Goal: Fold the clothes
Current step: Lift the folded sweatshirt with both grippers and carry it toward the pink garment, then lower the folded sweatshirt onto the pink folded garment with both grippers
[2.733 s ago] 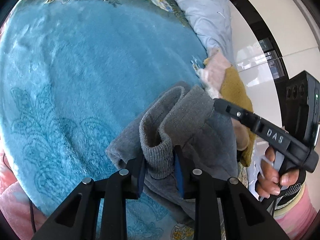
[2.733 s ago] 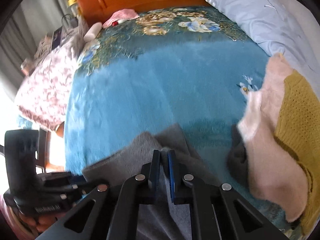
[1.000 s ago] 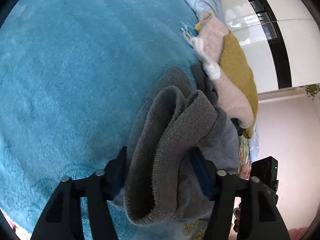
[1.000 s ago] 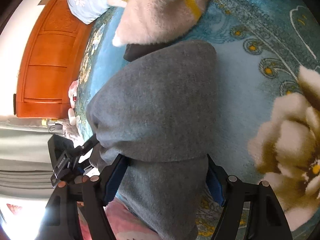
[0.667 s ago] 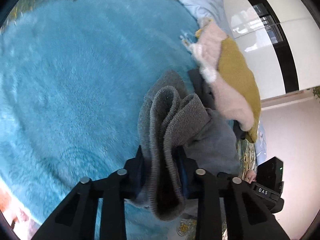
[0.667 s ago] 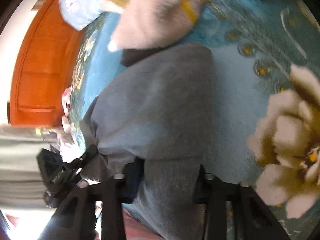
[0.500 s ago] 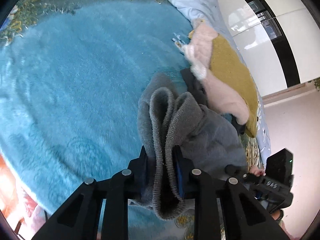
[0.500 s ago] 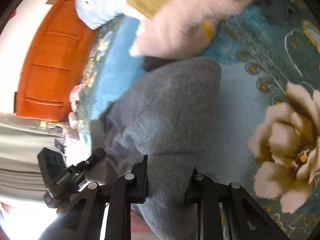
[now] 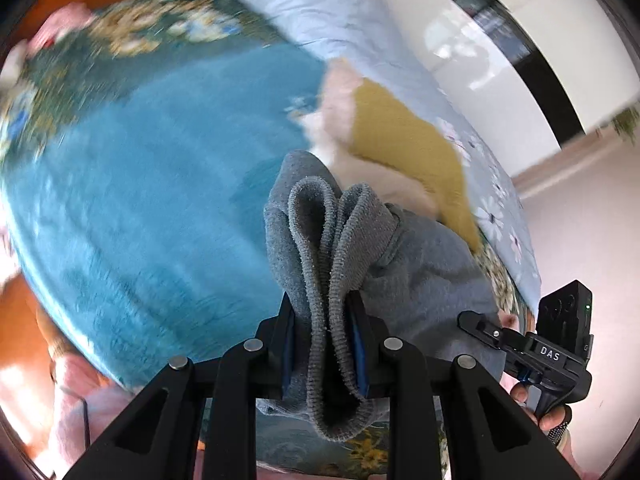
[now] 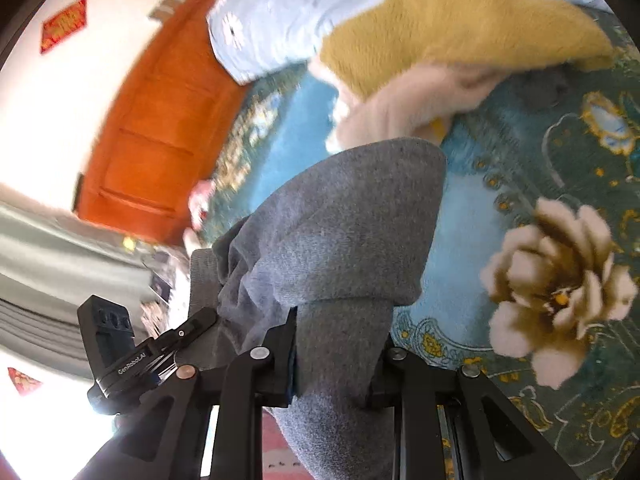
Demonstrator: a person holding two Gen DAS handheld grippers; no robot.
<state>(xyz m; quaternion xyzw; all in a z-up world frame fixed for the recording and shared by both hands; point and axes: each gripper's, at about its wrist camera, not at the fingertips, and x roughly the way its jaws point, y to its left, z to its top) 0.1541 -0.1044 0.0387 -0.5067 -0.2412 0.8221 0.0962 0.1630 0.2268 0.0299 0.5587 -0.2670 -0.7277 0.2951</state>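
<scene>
The grey garment (image 9: 420,280) hangs bunched between both grippers above the blue floral blanket (image 9: 140,200), filling the lower centre of each view. Its ribbed hem runs straight up from the left gripper (image 9: 322,344), whose fingers are clamped on that doubled edge; the right gripper (image 10: 334,356) pinches a thicker fold, the cloth's bulk rising toward upper left of its frame. Its long axis spans gripper to gripper, both equally near. A pink and yellow pile (image 9: 384,148) lies just beyond, upper right.
</scene>
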